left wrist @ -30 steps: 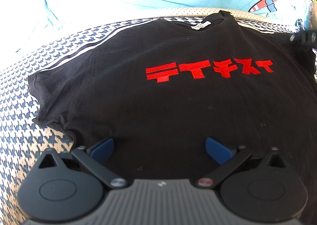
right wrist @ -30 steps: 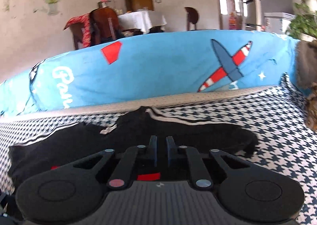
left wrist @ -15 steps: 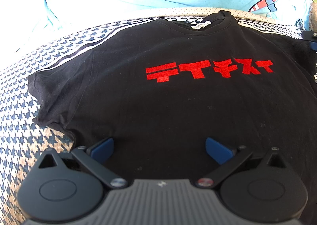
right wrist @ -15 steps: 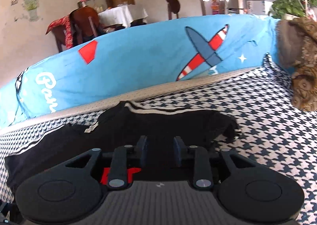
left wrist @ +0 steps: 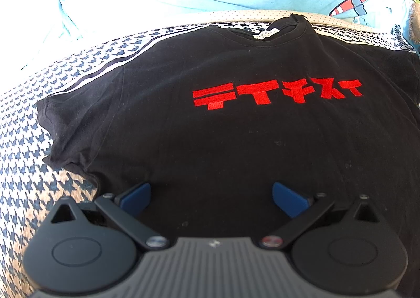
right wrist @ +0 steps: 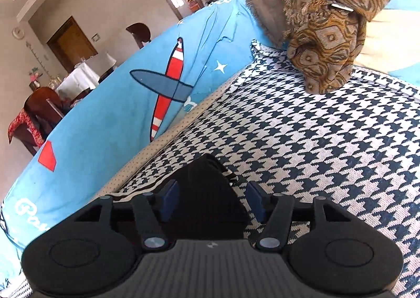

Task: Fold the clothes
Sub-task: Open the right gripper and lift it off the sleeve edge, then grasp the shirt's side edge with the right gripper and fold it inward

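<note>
I see a houndstooth sofa cover [right wrist: 302, 140], a blue airplane-print blanket [right wrist: 118, 119], a wooden door [right wrist: 72, 42] and a white-clothed dining table [right wrist: 78, 79] in daylight.

Houndstooth sofa seat [left wrist: 23, 140] carries black tee [left wrist: 210, 140] spread flat, collar at back edge; brown patterned cloth [right wrist: 328, 35] rests at its far right corner

Right tool [right wrist: 212, 199] — spread wide around black sleeve [right wrist: 207, 187]

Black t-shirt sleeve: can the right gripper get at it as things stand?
Probably yes. The right gripper is open with the black t-shirt sleeve tip between its fingers, nothing blocking on the houndstooth cover.
</note>
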`<action>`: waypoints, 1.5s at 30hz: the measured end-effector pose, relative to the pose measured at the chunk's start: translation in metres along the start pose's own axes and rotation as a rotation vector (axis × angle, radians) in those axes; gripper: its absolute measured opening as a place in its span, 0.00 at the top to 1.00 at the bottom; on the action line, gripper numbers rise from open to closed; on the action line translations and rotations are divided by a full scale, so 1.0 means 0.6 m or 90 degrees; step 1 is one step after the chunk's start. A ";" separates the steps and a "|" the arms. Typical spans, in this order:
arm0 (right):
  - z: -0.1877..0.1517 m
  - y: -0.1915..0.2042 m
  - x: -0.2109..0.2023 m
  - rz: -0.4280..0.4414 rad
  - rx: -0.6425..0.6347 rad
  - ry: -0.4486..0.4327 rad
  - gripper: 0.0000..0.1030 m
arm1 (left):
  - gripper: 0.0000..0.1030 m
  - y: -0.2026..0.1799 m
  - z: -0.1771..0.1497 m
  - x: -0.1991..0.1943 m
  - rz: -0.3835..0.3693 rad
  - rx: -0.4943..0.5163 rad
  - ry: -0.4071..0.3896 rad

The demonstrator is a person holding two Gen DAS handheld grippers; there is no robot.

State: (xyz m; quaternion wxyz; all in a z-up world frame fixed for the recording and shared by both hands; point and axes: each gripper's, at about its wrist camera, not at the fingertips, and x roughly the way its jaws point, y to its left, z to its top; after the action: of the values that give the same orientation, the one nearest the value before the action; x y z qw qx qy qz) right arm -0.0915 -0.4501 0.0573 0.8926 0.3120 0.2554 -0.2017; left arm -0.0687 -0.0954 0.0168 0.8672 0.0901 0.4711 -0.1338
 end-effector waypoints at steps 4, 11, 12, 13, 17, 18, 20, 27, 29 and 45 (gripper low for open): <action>0.000 -0.003 0.005 -0.001 -0.007 -0.007 0.28 | 0.00 0.000 0.000 0.000 0.000 0.000 -0.001; -0.006 -0.006 0.051 0.014 -0.019 0.014 0.28 | 0.00 0.001 -0.002 -0.001 -0.002 0.002 -0.004; -0.006 -0.007 0.058 0.021 -0.014 0.022 0.28 | 0.00 0.001 -0.002 -0.001 -0.002 0.002 -0.004; -0.007 -0.008 0.064 0.030 -0.008 0.028 0.28 | 0.00 0.001 -0.001 0.000 -0.002 0.001 -0.003; -0.013 -0.007 0.082 0.045 -0.001 0.037 0.28 | 0.00 0.001 -0.001 0.000 -0.002 0.002 -0.003; -0.015 -0.006 0.086 0.045 0.000 0.036 0.28 | 0.00 0.001 -0.002 0.000 -0.003 0.002 -0.004; -0.016 -0.004 0.093 0.049 -0.001 0.032 0.28 | 0.00 0.001 -0.002 0.000 -0.003 0.002 -0.004; -0.017 0.029 0.092 0.077 -0.044 0.016 0.79 | 0.00 0.001 -0.003 -0.001 -0.003 0.002 -0.005; -0.020 0.046 0.084 0.089 -0.072 0.007 0.86 | 0.00 0.001 -0.003 -0.001 -0.003 0.003 -0.005; -0.152 0.201 0.068 0.204 -0.457 0.134 0.64 | 0.00 -0.001 -0.003 -0.001 -0.003 0.003 -0.006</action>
State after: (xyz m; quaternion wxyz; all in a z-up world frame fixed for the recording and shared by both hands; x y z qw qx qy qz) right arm -0.0269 -0.3104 0.0269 0.9340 0.0357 0.3475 0.0748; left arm -0.0705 -0.0954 0.0162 0.8688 0.0906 0.4670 -0.1375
